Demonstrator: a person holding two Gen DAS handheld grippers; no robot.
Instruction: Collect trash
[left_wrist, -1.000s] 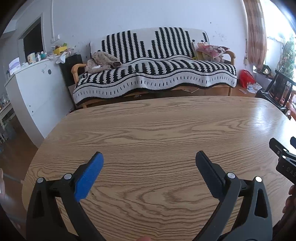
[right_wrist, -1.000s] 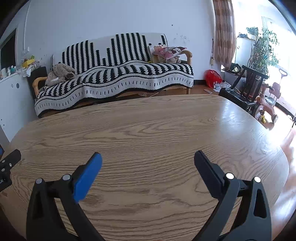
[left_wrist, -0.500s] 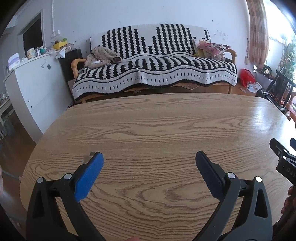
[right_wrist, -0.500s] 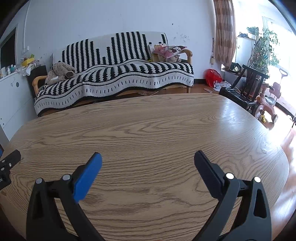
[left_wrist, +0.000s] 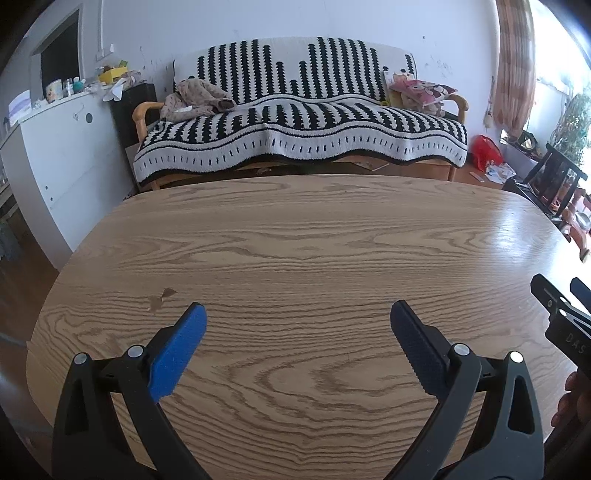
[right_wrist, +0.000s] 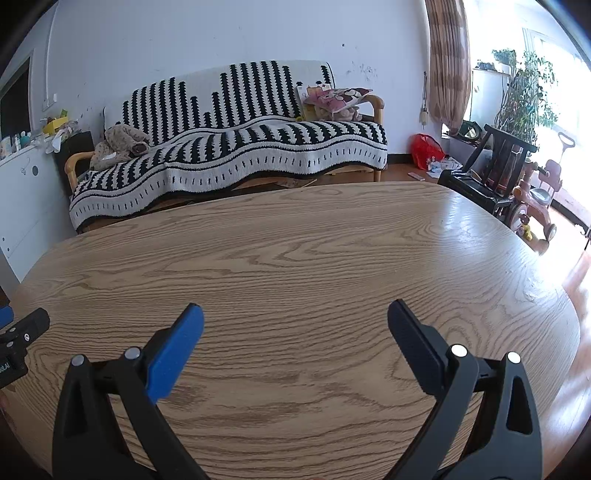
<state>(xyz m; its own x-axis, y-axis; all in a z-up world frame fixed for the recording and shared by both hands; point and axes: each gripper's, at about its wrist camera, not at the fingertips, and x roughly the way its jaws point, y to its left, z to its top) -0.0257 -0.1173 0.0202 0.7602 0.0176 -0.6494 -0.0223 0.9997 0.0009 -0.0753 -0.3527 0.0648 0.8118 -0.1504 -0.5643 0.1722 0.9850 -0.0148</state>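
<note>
My left gripper (left_wrist: 297, 317) is open and empty, hovering over the near part of an oval wooden table (left_wrist: 295, 229). My right gripper (right_wrist: 294, 319) is open and empty too, over the same table (right_wrist: 295, 251). No trash shows on the table top. A small brown mark (left_wrist: 159, 298) sits on the wood just ahead of my left gripper's left finger. The right gripper's tip shows at the right edge of the left wrist view (left_wrist: 561, 317). The left gripper's edge shows at the left of the right wrist view (right_wrist: 18, 339).
Beyond the table stands a sofa (left_wrist: 295, 122) under a black-and-white blanket, with clothes and a pink cushion on it. A white cabinet (left_wrist: 51, 147) is at the left. A red bag (right_wrist: 426, 149), a dark chair (right_wrist: 491, 173) and a toy tricycle (right_wrist: 535, 199) stand at the right.
The left wrist view has tilted a little, showing more of the table and the brown mark. Both grippers stay open; the right view has barely moved.
</note>
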